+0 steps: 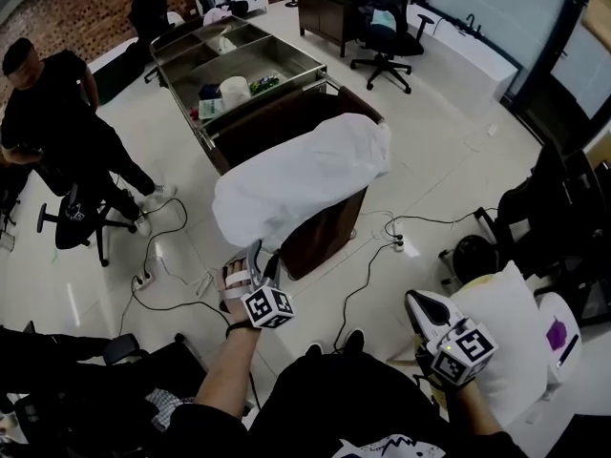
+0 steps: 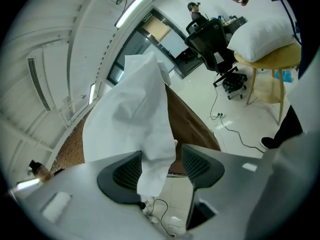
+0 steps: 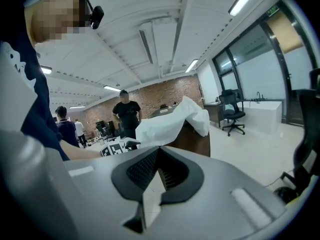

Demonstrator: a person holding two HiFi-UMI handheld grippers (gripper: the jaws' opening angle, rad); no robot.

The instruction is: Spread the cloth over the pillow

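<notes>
**A:** How far along is it?

**B:** Mostly done, I'd say. In the head view the brown desk (image 1: 329, 227) stands mid-frame. The white cloth (image 1: 304, 181) lies over its top as one rounded mound, running from 1 o'clock down to 7 o'clock. The bulk beneath it reads as the pillow, though none of it shows.

**A:** And that other white thing?

**B:** A spare pillow (image 1: 501, 327), uncovered, on a stool (image 2: 269, 59) at 4 o'clock, well apart from the desk.

**A:** The grippers?

**B:** The left gripper (image 2: 160, 169) is at the cloth's 7 o'clock corner with its jaws apart. The corner hangs loose between them, not pinched. The right gripper (image 3: 157, 159) is at 5 o'clock, jaws together on nothing.

**A:** What's left?

**B:** Probably just drawing the left gripper clear, and perhaps smoothing that drooping 7 o'clock end.
</notes>
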